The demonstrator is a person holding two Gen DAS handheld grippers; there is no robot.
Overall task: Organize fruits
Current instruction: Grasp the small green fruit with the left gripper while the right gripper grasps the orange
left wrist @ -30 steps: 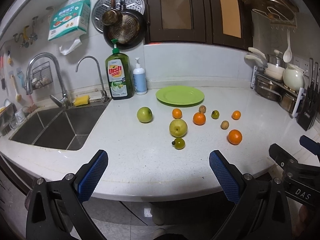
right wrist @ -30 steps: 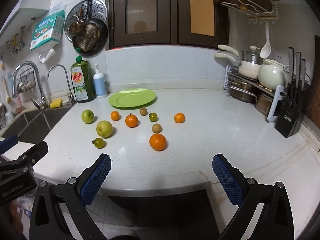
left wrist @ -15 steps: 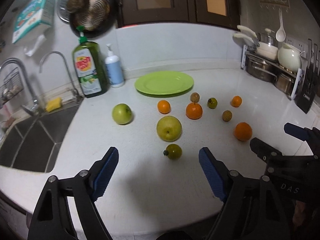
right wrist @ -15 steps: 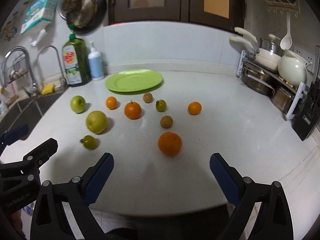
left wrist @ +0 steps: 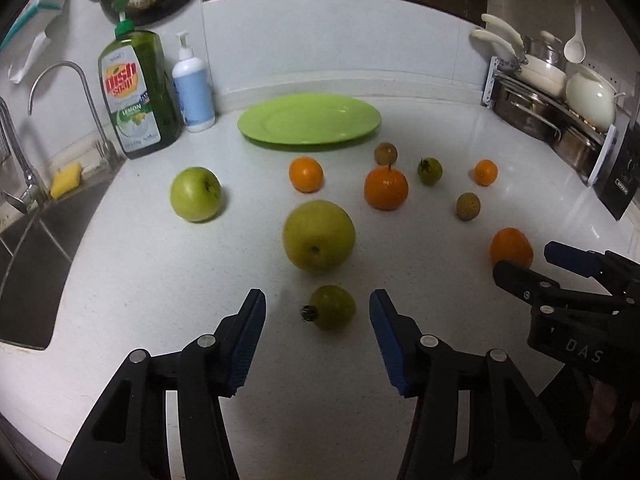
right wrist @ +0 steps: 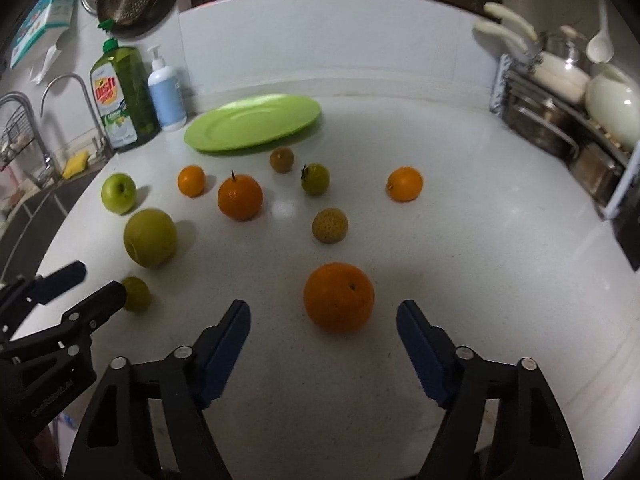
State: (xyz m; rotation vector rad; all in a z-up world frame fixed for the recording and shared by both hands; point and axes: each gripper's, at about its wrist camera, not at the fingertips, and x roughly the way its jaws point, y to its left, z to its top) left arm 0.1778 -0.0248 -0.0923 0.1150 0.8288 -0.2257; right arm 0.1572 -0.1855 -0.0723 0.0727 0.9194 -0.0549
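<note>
**A:** Nearest the counter's front edge: the left gripper (left wrist: 318, 314), blue pads spread either side of a small green tomato (left wrist: 332, 306) but clear of it — its jaws have just been closing.

**B:** And the right gripper (right wrist: 324, 318) likewise, jaws just narrowing yet still apart, the large orange (right wrist: 339, 297) lying just ahead between its tips, untouched. Anything in the way?

**A:** Only neighbours. Directly behind the tomato sits a yellow-green pear (left wrist: 319, 235); the green apple (left wrist: 195, 193) lies off toward the sink (left wrist: 28, 264) side.

**B:** Mid-counter, well apart from one another: a stemmed orange (right wrist: 240, 197), a small orange (right wrist: 191, 180), a bumpy tan fruit (right wrist: 329, 225), a second green tomato (right wrist: 315, 178), another small orange (right wrist: 404, 184) toward the right side, and a small brown fruit (right wrist: 281, 159) just before the plate.

**A:** The green plate (left wrist: 309, 119) lies bare near the back edge of the white speckled counter (left wrist: 160, 280).

**B:** At the back left corner — a green dish soap bottle (left wrist: 134, 96) beside a white pump bottle (left wrist: 193, 84), taps and a yellow sponge (left wrist: 65, 174) by the sink. At the right edge, a rack of pots (right wrist: 560, 92) and a knife block (left wrist: 622, 176); pans hang on the white wall.
</note>
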